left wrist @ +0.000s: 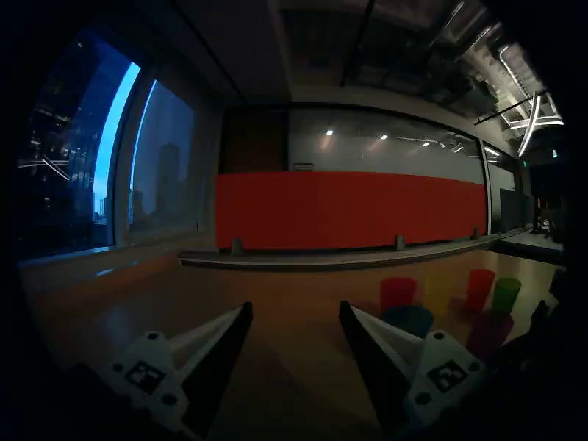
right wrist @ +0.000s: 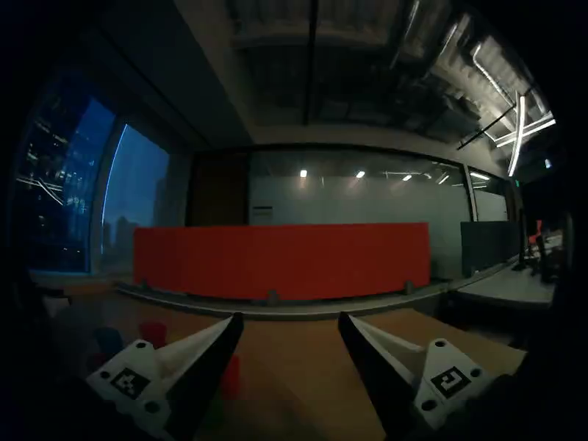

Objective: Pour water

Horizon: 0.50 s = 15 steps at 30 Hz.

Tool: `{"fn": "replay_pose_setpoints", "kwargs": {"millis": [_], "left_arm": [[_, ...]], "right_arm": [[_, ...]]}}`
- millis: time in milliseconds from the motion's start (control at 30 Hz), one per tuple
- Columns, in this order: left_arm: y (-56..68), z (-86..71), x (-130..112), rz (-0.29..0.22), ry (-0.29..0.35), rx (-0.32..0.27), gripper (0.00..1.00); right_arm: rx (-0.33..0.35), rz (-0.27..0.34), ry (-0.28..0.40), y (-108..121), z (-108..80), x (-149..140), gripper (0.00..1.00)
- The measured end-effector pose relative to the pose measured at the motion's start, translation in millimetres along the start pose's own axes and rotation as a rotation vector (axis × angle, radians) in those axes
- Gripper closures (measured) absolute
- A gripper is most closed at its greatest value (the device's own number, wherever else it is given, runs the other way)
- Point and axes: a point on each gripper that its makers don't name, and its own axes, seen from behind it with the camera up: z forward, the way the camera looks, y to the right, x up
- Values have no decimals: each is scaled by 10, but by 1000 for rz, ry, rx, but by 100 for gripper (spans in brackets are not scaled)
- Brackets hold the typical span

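Several coloured plastic cups stand on the wooden table (left wrist: 294, 294), to the right of my left gripper (left wrist: 295, 309): a red cup (left wrist: 398, 292), a yellow cup (left wrist: 439, 289), a second red cup (left wrist: 480, 287), a green cup (left wrist: 506, 292), a teal cup (left wrist: 409, 318) and a dim purple cup (left wrist: 489, 331). That gripper is open and holds nothing. My right gripper (right wrist: 290, 318) is open too, hovering over the table (right wrist: 309, 360). Beyond its left finger I see a red cup (right wrist: 153, 332), a blue cup (right wrist: 109, 342) and part of another red cup (right wrist: 231, 375).
The room is dim. A long red partition (left wrist: 345, 209) runs along the table's far edge, with dark windows (left wrist: 73, 169) on the left. A desk (right wrist: 507, 287) with screens stands at the right. Bare wood lies straight ahead of both grippers.
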Motion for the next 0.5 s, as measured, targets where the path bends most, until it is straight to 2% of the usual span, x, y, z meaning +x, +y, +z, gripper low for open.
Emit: {"fn": "replay_pose_setpoints", "kwargs": {"millis": [200, 500], "left_arm": [[2, 0, 1, 0, 0, 0, 13], [-2, -1, 0, 0, 0, 0, 13]], "right_arm": [[-10, 6, -20, 2, 70, -188, 0], [-21, -23, -58, -10, 77, -465, 0]]}}
